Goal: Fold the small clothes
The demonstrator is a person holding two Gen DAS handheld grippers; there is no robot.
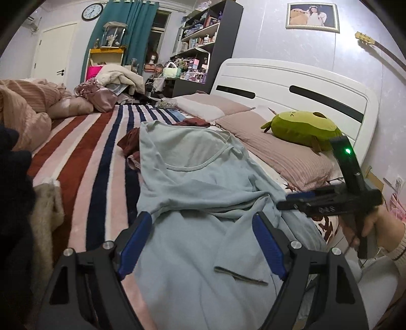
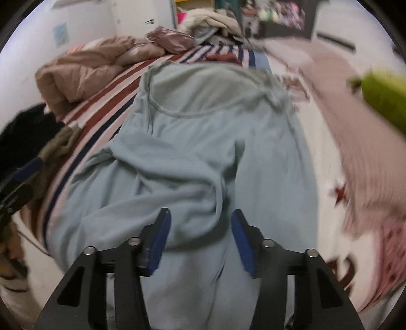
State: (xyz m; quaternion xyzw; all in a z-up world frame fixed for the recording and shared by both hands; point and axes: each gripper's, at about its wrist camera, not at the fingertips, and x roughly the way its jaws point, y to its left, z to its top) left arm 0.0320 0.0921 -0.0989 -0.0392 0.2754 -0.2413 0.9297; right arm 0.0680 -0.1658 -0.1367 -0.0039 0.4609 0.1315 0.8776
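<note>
On the striped blanket (image 1: 96, 142) lies a pale blue shirt (image 1: 198, 177), rumpled across its middle, neckline toward the far pillows (image 1: 284, 152). Over its near part the left gripper (image 1: 203, 228) hovers with jaws spread wide, holding nothing; the right gripper (image 2: 200, 228) likewise gapes empty above the folds

One blue garment (image 1: 203, 182), two pillows (image 1: 279, 152), one plush (image 1: 304, 127).

Green plush toy (image 1: 304, 128) on pink pillow (image 1: 274, 149), striped blanket (image 1: 83, 142), wall clock (image 1: 92, 11)
</note>
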